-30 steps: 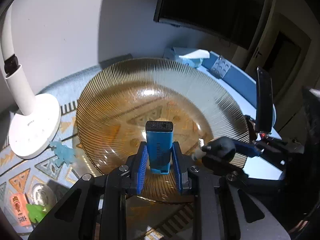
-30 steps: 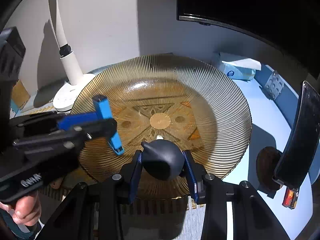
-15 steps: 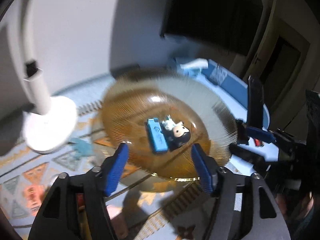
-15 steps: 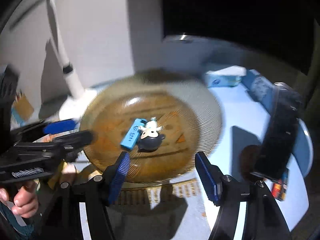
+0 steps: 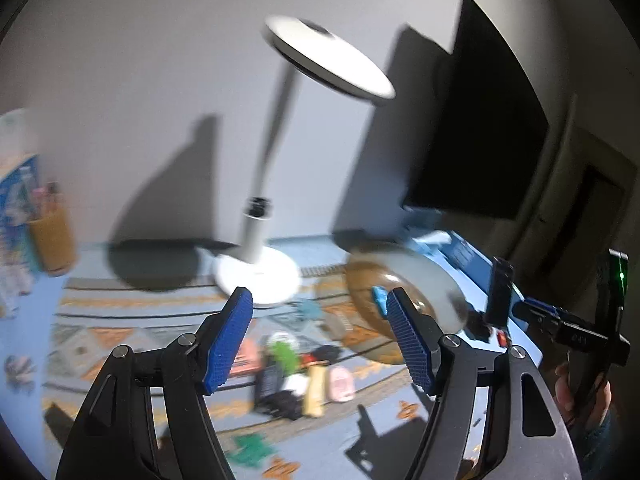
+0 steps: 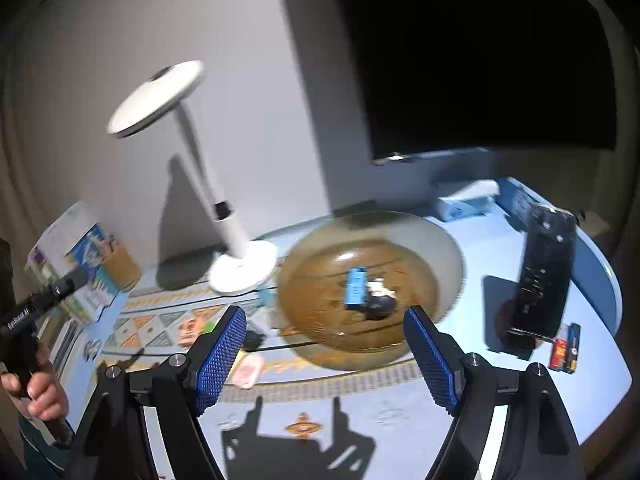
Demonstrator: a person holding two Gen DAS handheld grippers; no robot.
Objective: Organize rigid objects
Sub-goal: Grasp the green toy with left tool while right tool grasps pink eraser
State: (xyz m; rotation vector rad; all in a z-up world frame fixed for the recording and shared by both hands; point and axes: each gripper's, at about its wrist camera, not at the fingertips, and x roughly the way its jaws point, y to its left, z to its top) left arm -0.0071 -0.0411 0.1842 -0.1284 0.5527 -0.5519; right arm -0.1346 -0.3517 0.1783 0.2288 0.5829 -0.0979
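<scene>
Patterned cloth covers the tabletop (image 6: 400, 412). Both grippers, left (image 5: 320, 340) and right (image 6: 324, 360), gape empty; beyond the right jaws, the amber plate (image 6: 440, 240) holds a blue block (image 6: 355, 288) touching a dark figurine (image 6: 380, 300).

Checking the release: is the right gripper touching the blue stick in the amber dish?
Apart. The right wrist view shows the right gripper open, with the blue stick lying in the amber dish, beyond its fingertips.

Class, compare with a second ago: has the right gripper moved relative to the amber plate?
Yes. The right gripper has pulled back and up from the amber plate, leaving the dark figurine on it; its jaws are open and empty.
</scene>
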